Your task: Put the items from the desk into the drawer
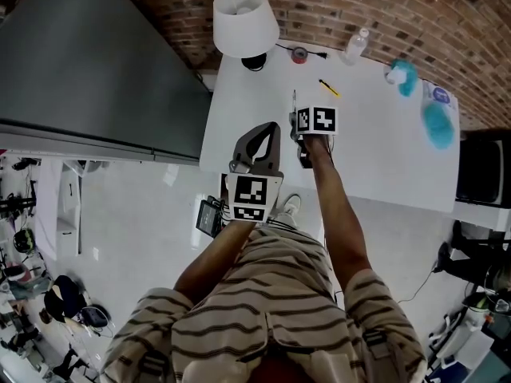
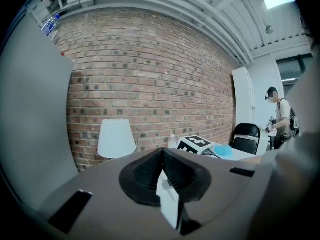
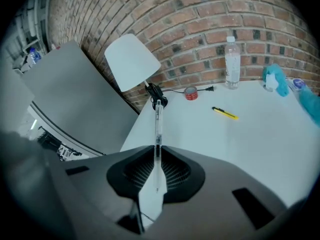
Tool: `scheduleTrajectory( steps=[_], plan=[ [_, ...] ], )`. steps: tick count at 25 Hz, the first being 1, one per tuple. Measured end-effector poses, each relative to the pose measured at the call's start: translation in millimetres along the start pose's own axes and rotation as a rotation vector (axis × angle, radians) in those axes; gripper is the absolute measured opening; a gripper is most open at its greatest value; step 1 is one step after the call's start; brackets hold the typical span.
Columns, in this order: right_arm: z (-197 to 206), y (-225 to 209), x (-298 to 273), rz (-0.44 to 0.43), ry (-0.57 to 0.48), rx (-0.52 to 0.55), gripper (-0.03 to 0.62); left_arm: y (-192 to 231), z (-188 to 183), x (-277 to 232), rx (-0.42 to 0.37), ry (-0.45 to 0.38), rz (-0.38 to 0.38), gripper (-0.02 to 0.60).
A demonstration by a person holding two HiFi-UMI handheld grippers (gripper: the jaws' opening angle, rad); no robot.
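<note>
A clear pen point(image 3: 158, 126) sticks out forward from my right gripper point(image 3: 156, 153), whose jaws are shut on it; in the head view the pen point(image 1: 293, 106) shows as a thin line beside the right gripper point(image 1: 298, 134) over the left part of the white desk point(image 1: 383, 154). My left gripper point(image 1: 272, 130) hangs at the desk's left front edge, shut with nothing between its jaws point(image 2: 162, 154). On the desk lie a yellow pen point(image 1: 329, 88) point(image 3: 224, 113), a red tape roll point(image 1: 299, 54) point(image 3: 190, 92) and a water bottle point(image 1: 356, 46) point(image 3: 231, 63). No drawer shows.
A white lamp point(image 1: 244, 20) stands at the desk's back left corner. Teal cloths point(image 1: 437, 124) lie at the right end. A tall dark cabinet point(image 1: 96, 62) fills the left. A brick wall runs behind. A black chair point(image 2: 247, 136) and a person point(image 2: 280, 116) are far right.
</note>
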State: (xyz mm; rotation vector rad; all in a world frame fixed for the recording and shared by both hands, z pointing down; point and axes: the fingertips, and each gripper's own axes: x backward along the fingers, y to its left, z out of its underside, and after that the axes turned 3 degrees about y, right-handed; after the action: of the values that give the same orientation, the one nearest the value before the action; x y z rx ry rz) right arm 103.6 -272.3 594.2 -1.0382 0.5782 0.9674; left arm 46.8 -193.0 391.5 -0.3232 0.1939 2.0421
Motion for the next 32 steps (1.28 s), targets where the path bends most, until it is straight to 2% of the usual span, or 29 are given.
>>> scheduleTrajectory(
  steps=[8,26,32],
  plan=[
    [-9,17,34,-0.016,-0.100,-0.006,0.051,-1,-9,12,-0.003,-0.026,-0.005,0.005],
    [-39,55,115,0.009,-0.340,0.096,0.051,-8,-28,26,-0.019,-0.079,-0.012,0.005],
    [-40,69,133,-0.001,-0.380,0.133,0.051,-12,-35,28,-0.032,-0.096,-0.014,0.005]
  ],
)
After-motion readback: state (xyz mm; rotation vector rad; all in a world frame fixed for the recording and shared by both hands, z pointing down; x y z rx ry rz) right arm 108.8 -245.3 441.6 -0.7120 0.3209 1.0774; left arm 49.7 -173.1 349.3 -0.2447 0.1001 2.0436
